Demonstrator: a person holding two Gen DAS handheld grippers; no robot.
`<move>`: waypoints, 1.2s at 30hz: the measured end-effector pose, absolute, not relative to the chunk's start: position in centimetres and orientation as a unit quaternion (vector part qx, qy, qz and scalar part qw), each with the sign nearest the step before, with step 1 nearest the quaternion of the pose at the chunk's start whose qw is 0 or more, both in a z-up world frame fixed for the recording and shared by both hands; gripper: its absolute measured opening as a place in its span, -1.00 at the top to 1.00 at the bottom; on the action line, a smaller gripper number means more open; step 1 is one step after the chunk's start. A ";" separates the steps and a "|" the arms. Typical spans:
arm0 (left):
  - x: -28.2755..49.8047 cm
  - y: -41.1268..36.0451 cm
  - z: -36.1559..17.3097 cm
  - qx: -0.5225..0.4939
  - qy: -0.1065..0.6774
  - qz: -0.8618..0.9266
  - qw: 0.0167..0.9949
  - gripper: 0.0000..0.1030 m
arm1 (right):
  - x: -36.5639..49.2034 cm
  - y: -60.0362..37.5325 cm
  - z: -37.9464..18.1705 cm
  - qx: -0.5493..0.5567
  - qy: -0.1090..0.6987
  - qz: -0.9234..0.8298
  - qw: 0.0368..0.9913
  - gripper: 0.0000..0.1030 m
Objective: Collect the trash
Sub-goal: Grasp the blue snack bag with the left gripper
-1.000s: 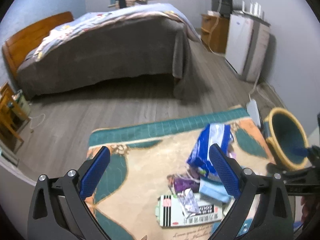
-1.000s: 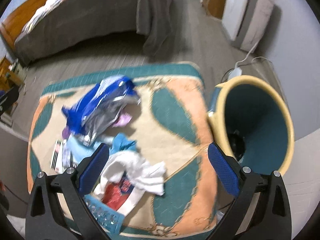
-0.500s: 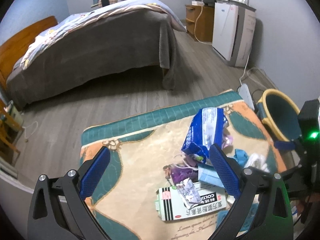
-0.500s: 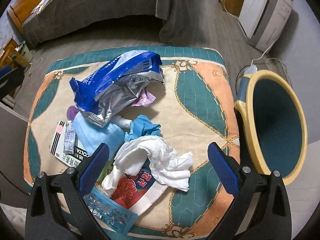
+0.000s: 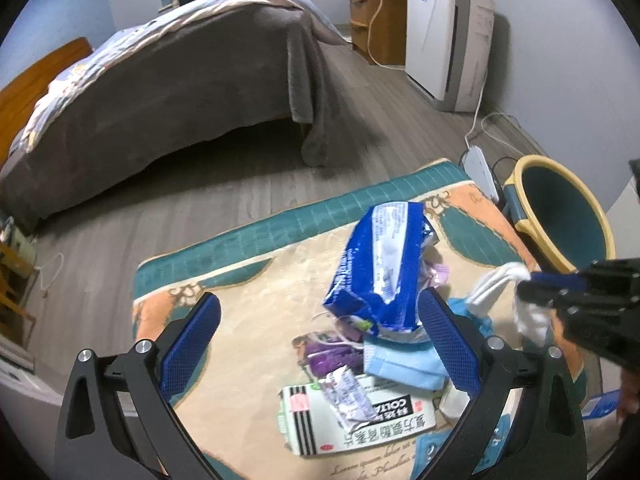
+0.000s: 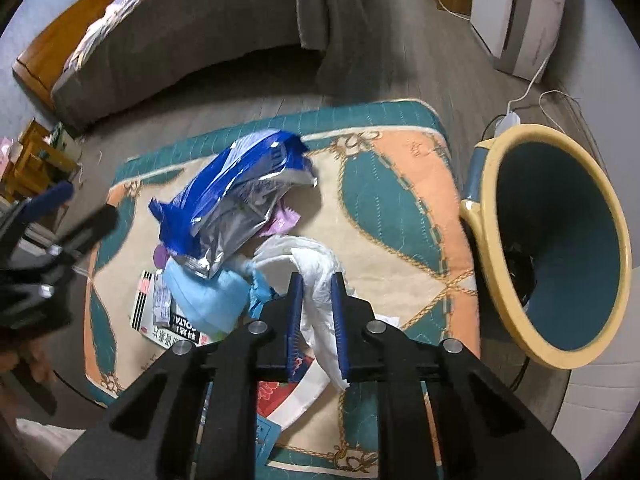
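**Right gripper clamps a white tissue above a rug strewn with trash**

The left gripper (image 5: 316, 334) hangs over the patterned rug (image 5: 248, 280) with its blue-padded fingers spread wide apart, holding nothing. Just below and between those fingers lies a white medicine box (image 5: 360, 420) with a torn foil wrapper (image 5: 346, 394) on top. Ahead of it sit a purple wrapper (image 5: 328, 356) and a light blue face mask (image 5: 404, 364). Beyond these, an empty blue snack bag (image 5: 380, 268) stands crumpled.

To the right, the right gripper (image 6: 316, 320) has its fingers drawn together on a crumpled white tissue (image 6: 316, 264), which trails forward toward the snack bag. Under this gripper lies a red-and-white flowered wrapper (image 6: 280, 394). Off the rug's edge to this gripper's right, a yellow-rimmed teal trash bin (image 6: 560, 240) stands.
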State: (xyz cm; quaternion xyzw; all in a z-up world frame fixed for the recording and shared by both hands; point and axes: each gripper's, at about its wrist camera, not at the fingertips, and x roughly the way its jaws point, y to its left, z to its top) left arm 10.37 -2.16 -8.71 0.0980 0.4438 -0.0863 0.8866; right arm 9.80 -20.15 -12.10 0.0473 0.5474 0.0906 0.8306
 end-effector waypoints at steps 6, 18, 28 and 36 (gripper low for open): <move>11.4 -4.7 -10.4 0.108 0.466 -0.114 0.871 -0.67 | 10.7 -22.6 -12.3 0.065 0.545 0.081 0.832 0.76; 13.0 -7.7 -14.5 0.147 0.522 -0.127 0.831 0.32 | 11.3 -24.7 -11.7 0.071 0.538 0.084 0.836 0.76; 12.7 -6.9 -12.6 0.137 0.496 -0.118 0.849 0.65 | 11.2 -24.8 -10.7 0.065 0.524 0.086 0.845 0.76; 12.0 -6.1 -8.5 0.113 0.445 -0.119 0.880 0.66 | 11.3 -25.4 -8.8 0.068 0.502 0.078 0.859 0.76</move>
